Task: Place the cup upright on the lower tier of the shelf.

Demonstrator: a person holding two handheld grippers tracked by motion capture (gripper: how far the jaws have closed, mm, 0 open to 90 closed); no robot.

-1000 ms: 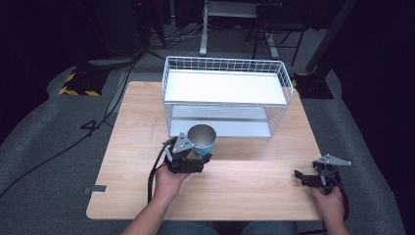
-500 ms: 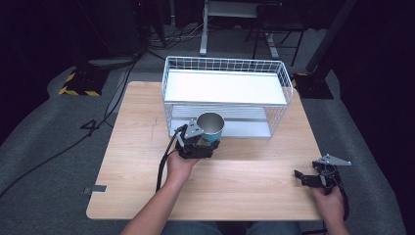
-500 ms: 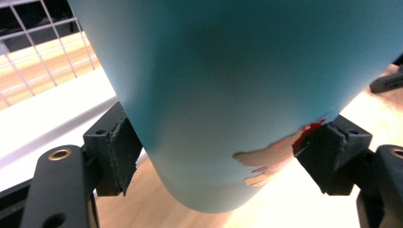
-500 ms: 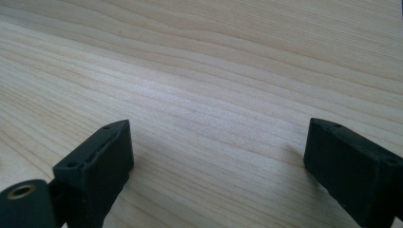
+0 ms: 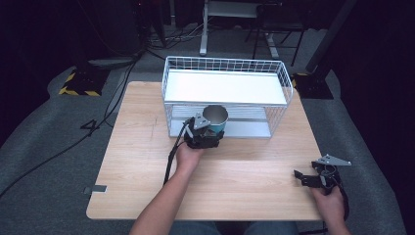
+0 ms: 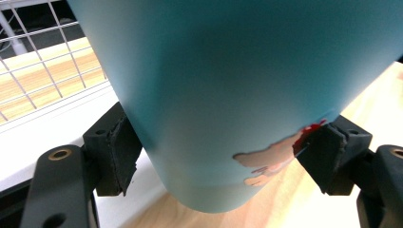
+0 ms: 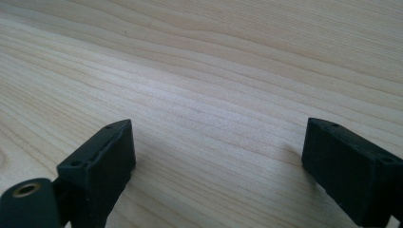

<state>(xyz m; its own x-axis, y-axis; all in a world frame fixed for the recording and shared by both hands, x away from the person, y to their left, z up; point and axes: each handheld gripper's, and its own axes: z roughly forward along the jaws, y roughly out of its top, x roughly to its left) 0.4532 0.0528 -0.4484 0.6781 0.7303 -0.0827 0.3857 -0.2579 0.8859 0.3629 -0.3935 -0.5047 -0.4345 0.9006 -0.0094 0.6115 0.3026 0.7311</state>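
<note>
The left tongs (image 5: 211,131) have carried the blue cup (image 5: 215,120) forward to the wire rack (image 5: 225,66), squeezing it tight. It looks ready to go inside. The right tongs (image 5: 313,177) rest wide open on the surface (image 5: 137,147).

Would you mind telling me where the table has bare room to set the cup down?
The table is bare left of the left gripper, and across the front between it and the right gripper. The back is crowded: the wire rack stands there, the cup at its lower shelf.
</note>
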